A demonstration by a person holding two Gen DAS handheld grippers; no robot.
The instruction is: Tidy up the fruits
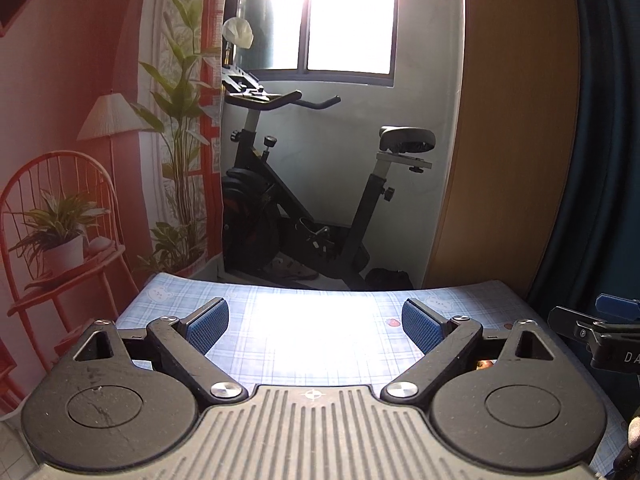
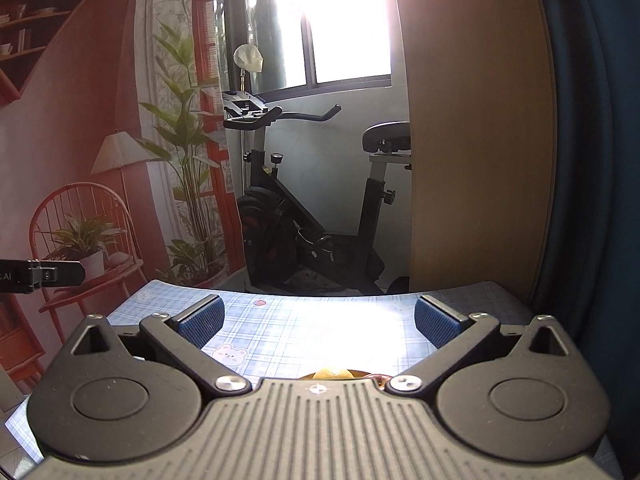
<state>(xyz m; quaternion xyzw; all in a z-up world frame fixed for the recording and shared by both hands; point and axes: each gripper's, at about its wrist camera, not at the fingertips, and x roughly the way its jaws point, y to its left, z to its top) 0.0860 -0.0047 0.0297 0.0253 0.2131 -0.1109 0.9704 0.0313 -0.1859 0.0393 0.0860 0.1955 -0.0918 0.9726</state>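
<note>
My left gripper (image 1: 315,324) is open and empty above the blue plaid tablecloth (image 1: 320,344). My right gripper (image 2: 318,322) is open and empty above the same tablecloth (image 2: 280,332). A yellow fruit (image 2: 333,373) peeks out just under the right gripper's body, mostly hidden. A small reddish-brown bit (image 1: 485,364) shows under the left gripper's right finger arm; I cannot tell what it is. The right gripper's finger (image 1: 592,328) shows at the right edge of the left wrist view. The left gripper's finger (image 2: 44,274) shows at the left edge of the right wrist view.
Beyond the table's far edge (image 1: 320,288) stands a black exercise bike (image 1: 320,200) under a bright window. A red wall mural with plants and a chair is on the left. A wooden panel (image 1: 512,140) and a dark blue curtain (image 1: 608,120) are on the right.
</note>
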